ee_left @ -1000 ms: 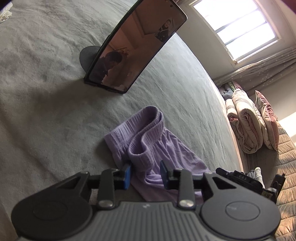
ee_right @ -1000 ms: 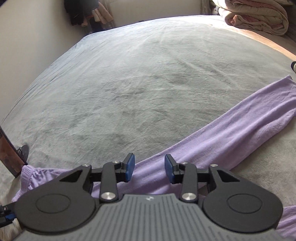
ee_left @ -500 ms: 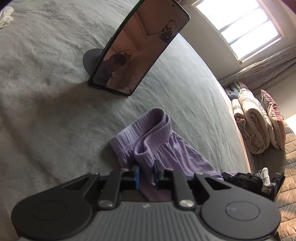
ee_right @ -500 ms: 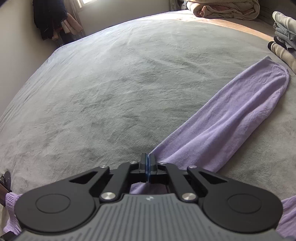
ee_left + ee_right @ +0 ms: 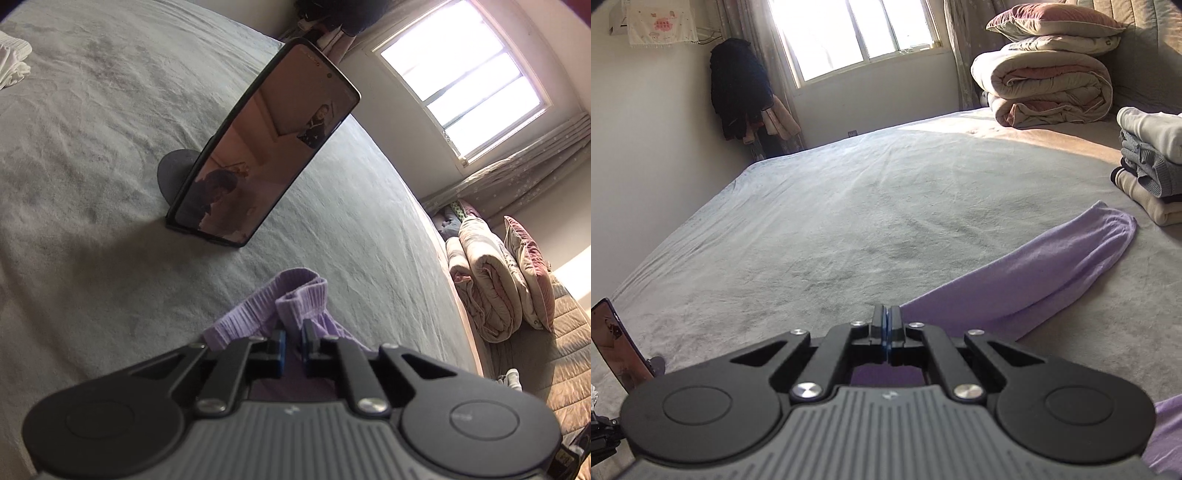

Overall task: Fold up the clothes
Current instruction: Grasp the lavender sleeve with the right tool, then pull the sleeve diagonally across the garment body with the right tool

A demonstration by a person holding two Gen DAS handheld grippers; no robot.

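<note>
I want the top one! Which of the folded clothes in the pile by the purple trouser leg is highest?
The white garment is highest. Under it lies the grey knit, and the cream one is at the bottom.

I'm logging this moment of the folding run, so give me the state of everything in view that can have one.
Left tool: closing, ribbed waistband between its pads.
Right tool: shut on the purple fabric.
Purple trousers: unfolded, one leg stretched flat on the bed.
Phone: propped tilted on its stand, screen dark, reflecting.
Stacked clothes: folded.
Quilt: folded, pillow on top.
</note>
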